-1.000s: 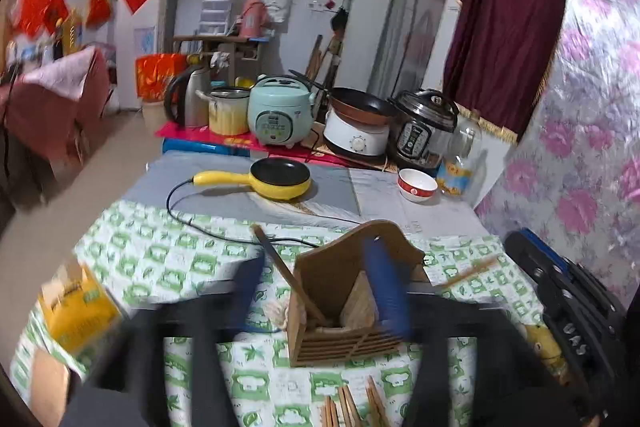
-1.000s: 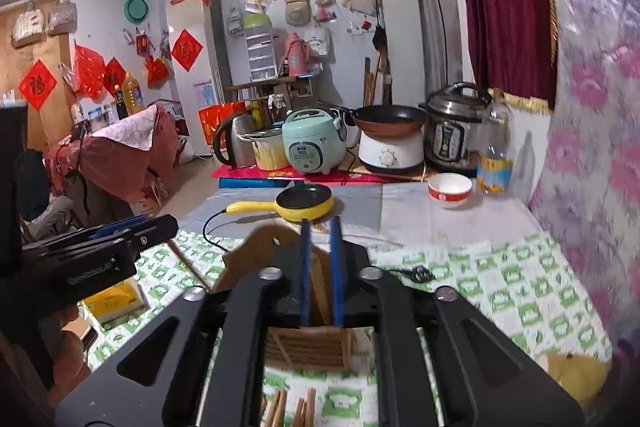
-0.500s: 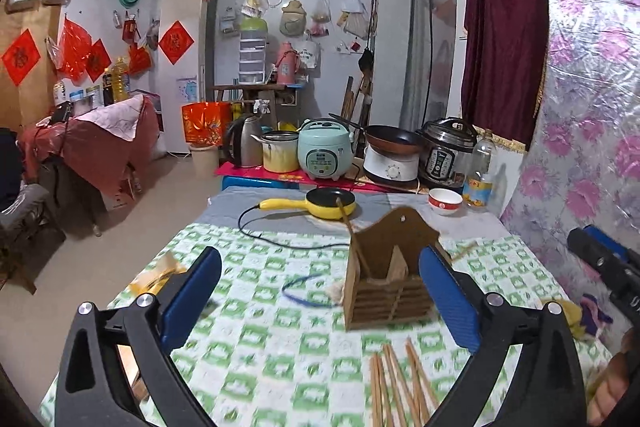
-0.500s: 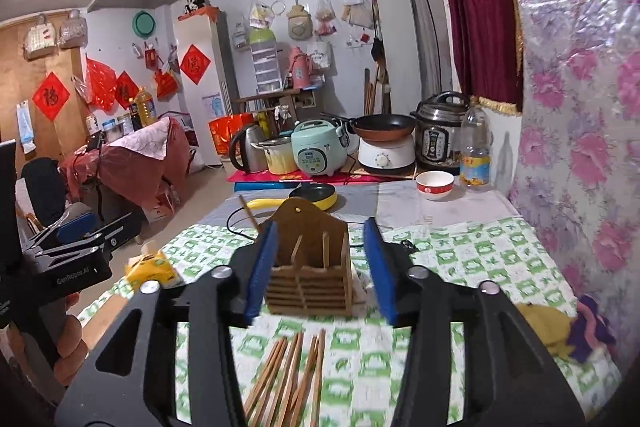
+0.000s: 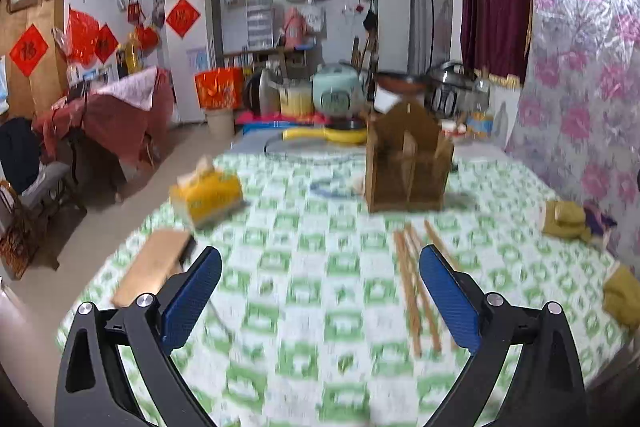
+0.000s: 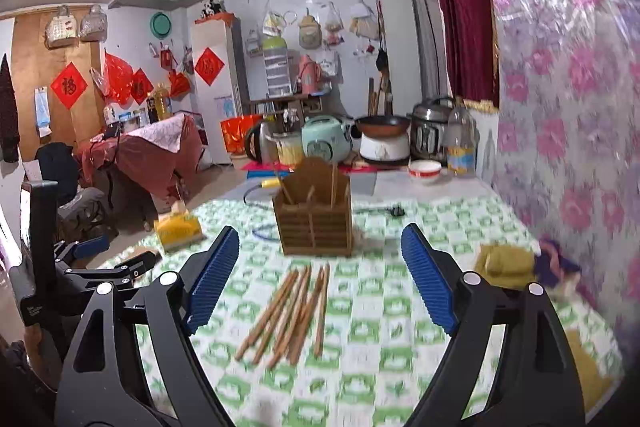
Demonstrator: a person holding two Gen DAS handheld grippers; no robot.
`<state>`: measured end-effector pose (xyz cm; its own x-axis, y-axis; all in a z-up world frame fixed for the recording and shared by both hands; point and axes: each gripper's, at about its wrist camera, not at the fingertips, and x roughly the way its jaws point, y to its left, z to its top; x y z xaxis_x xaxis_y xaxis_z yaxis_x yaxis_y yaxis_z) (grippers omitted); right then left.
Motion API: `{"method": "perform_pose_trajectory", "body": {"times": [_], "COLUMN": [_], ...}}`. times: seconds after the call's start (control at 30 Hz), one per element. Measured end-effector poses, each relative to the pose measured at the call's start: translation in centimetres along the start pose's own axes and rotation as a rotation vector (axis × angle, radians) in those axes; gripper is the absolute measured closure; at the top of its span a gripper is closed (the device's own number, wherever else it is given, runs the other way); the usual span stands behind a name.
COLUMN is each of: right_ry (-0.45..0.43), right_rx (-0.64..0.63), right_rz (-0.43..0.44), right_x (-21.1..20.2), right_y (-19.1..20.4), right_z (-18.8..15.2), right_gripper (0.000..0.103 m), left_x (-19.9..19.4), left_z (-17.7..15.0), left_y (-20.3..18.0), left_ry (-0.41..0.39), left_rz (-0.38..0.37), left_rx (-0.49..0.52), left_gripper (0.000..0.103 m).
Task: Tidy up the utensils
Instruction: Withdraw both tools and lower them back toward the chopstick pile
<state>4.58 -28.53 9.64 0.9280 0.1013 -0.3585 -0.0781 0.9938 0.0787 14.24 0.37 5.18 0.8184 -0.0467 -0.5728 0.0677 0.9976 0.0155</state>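
A brown wooden utensil holder [image 6: 314, 213] stands on the green-checked tablecloth, with a few chopsticks upright in it; it also shows in the left wrist view [image 5: 408, 165]. Several wooden chopsticks [image 6: 290, 311] lie loose in front of it, and show in the left wrist view [image 5: 414, 287] just left of my right finger. My right gripper [image 6: 320, 279] is open and empty above the loose chopsticks. My left gripper [image 5: 320, 291] is open and empty, left of the chopsticks. The left gripper's body [image 6: 80, 267] shows at the left of the right wrist view.
A yellow tissue box [image 5: 206, 197] and a flat wooden board [image 5: 154, 267] lie at the table's left edge. Yellow cloths [image 6: 506, 261] lie at the right by the flowered wall. Cookers, a kettle, a yellow pan and a bowl [image 6: 425, 171] stand at the far end.
Both grippers have pulled back from the holder. The right gripper went from shut to wide open. The holder now sits farther off, and the loose chopsticks lie between the fingers.
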Motion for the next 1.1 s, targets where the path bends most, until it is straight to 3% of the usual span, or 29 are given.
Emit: {"method": "perform_pose_trajectory", "body": {"times": [0.13,0.27,0.43,0.8,1.1], "right_ry": [0.078,0.221,0.342,0.406,0.421], "right_rx": [0.01,0.012,0.019,-0.022,-0.013], "right_rz": [-0.027,-0.076,-0.094,-0.119,-0.112], "right_x": [2.0,6.1,9.4,11.8,12.3], "right_y": [-0.5,-1.1,-1.7,-1.3,-1.6], "right_z": [-3.5,-7.4,-10.3,-11.2,-11.2], "right_gripper": [0.021,0.022,0.024,0.025,0.024], "left_x": [2.0,4.7,7.2,10.2,12.1], "left_z": [-3.0,-5.7,-7.1,-8.1,-7.5], "left_y": [-0.3,-1.0,-1.9,-5.2,-6.0], "left_ry": [0.064,0.143,0.201,0.305,0.364], "left_rz": [0.019,0.056,0.08,-0.032,-0.053], "left_rx": [0.022,0.066,0.121,0.23,0.247], "left_gripper": [0.006,0.006,0.006,0.006,0.006]}}
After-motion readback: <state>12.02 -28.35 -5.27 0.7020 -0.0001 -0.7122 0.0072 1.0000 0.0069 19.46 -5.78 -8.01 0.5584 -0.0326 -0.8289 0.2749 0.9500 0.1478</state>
